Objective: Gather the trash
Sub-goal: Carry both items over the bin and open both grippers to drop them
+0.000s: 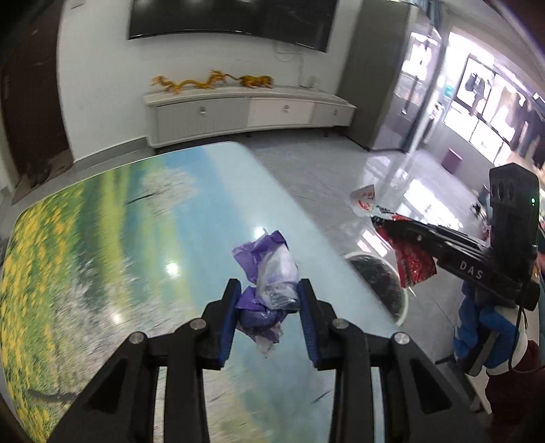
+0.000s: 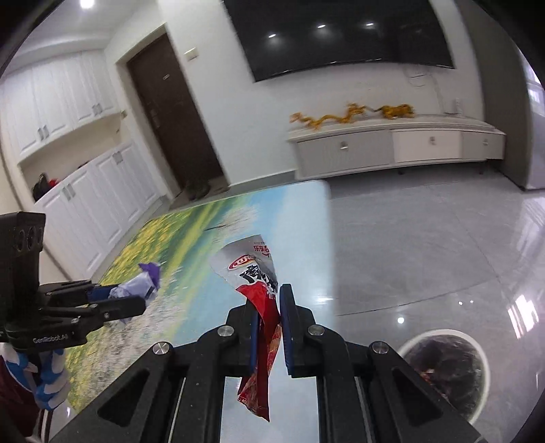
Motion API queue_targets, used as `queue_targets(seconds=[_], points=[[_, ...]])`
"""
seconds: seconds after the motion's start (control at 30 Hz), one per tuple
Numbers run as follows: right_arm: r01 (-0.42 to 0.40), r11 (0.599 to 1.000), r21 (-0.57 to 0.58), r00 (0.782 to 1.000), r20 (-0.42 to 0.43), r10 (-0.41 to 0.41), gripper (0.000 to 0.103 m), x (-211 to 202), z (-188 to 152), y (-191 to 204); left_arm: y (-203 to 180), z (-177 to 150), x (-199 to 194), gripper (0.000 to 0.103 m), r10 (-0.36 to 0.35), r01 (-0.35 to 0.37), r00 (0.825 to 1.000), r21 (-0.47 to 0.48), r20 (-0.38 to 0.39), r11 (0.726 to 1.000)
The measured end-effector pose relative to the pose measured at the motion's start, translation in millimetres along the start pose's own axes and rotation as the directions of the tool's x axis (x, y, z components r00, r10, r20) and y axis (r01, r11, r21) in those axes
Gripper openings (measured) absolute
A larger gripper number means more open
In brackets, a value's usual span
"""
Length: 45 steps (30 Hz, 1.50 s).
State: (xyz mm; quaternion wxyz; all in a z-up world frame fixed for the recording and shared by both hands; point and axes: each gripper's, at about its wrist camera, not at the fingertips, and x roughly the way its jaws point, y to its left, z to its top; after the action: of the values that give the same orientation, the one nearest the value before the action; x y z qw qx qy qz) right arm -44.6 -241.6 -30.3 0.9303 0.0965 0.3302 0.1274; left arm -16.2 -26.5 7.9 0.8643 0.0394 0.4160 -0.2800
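Note:
My left gripper (image 1: 269, 289) is shut on a crumpled purple and white plastic wrapper (image 1: 269, 272) and holds it above the table (image 1: 102, 238) with the landscape print. It also shows in the right wrist view (image 2: 136, 293). My right gripper (image 2: 269, 300) is shut on a red and white snack bag (image 2: 259, 283), which hangs down between the blue pads. In the left wrist view the right gripper (image 1: 378, 221) holds that bag (image 1: 408, 259) over the floor, to the right of the table edge. A round bin with a black liner (image 2: 446, 371) stands on the floor below it.
The bin also shows in the left wrist view (image 1: 378, 279), close to the table's right edge. A white low cabinet (image 1: 245, 116) stands along the far wall under a dark screen (image 1: 231, 17). The tiled floor (image 2: 425, 245) is glossy. A dark door (image 2: 173, 126) is at the left.

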Motion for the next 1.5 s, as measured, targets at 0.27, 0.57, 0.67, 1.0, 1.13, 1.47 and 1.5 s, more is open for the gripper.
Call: queue_targets(seconds=[0.27, 0.57, 0.67, 1.0, 1.13, 1.47, 1.5], points=[[0.185, 0.958, 0.221, 0.982, -0.015, -0.186, 0.011, -38, -38, -130, -114, 37, 85, 0.032, -0.118, 0.134, 0.986, 0.126, -0.121, 0.983], [0.282, 0.89, 0.358, 0.958, -0.15, -0.243, 0.013, -21, -85, -205, -191, 57, 176, 0.033, -0.215, 0.256, 0.938, 0.127, -0.271, 0.958], [0.301, 0.869, 0.392, 0.952, -0.18, -0.248, 0.013, -14, -96, -222, -203, 59, 198, 0.033, -0.245, 0.287, 0.921, 0.102, -0.302, 0.953], [0.363, 0.828, 0.428, 0.929, -0.24, -0.283, 0.04, -11, -111, -239, -226, 55, 229, 0.057, -0.305, 0.342, 0.889, 0.049, -0.342, 0.939], [0.373, 0.824, 0.427, 0.926, -0.227, -0.302, 0.046, -17, -106, -233, -217, 54, 219, 0.057, -0.291, 0.321, 0.904, 0.048, -0.314, 0.946], [0.377, 0.841, 0.388, 0.926, -0.154, -0.345, 0.052, -30, -85, -194, -167, 52, 162, 0.057, -0.12, 0.125, 0.985, 0.034, -0.12, 0.992], [0.374, 0.848, 0.376, 0.927, -0.143, -0.346, 0.053, -32, -81, -187, -162, 52, 154, 0.057, -0.086, 0.09, 0.992, 0.036, -0.093, 0.995]])
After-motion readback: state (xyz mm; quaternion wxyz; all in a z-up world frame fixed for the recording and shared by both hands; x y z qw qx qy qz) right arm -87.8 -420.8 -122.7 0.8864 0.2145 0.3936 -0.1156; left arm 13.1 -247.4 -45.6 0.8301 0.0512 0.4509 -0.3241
